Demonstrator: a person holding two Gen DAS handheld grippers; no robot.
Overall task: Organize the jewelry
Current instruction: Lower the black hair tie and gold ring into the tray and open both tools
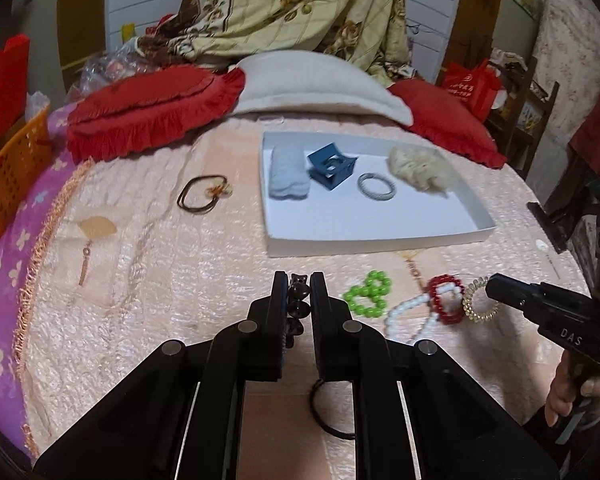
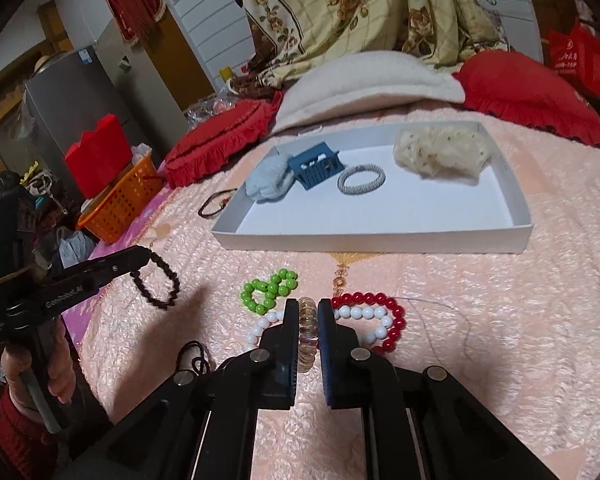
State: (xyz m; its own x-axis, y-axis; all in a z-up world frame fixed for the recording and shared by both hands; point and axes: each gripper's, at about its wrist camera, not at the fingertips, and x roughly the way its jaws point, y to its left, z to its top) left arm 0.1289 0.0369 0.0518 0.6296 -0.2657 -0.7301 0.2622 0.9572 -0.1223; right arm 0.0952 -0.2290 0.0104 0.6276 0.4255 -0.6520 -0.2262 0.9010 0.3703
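My left gripper [image 1: 297, 284] is shut on a dark beaded bracelet [image 1: 298, 300], which hangs from its tips in the right wrist view [image 2: 158, 284] above the bed. My right gripper [image 2: 308, 309] is shut on a clear coil hair tie [image 2: 307, 334], which also shows in the left wrist view [image 1: 478, 300]. Green [image 2: 270, 290], white [image 2: 360, 314] and red [image 2: 392, 320] bead bracelets lie on the bedspread by the right gripper. The white tray [image 2: 380, 236] holds a silver bangle [image 2: 361, 178], a blue clip [image 2: 316, 170], a light blue scrunchie [image 2: 268, 184] and a cream scrunchie [image 2: 440, 152].
A brown cord bracelet [image 1: 202, 194] lies left of the tray [image 1: 380, 244]. A black hair tie [image 1: 328, 416] lies under the left gripper. Red pillows [image 1: 152, 108], a white pillow [image 1: 320, 84] and an orange basket [image 1: 12, 168] border the bed.
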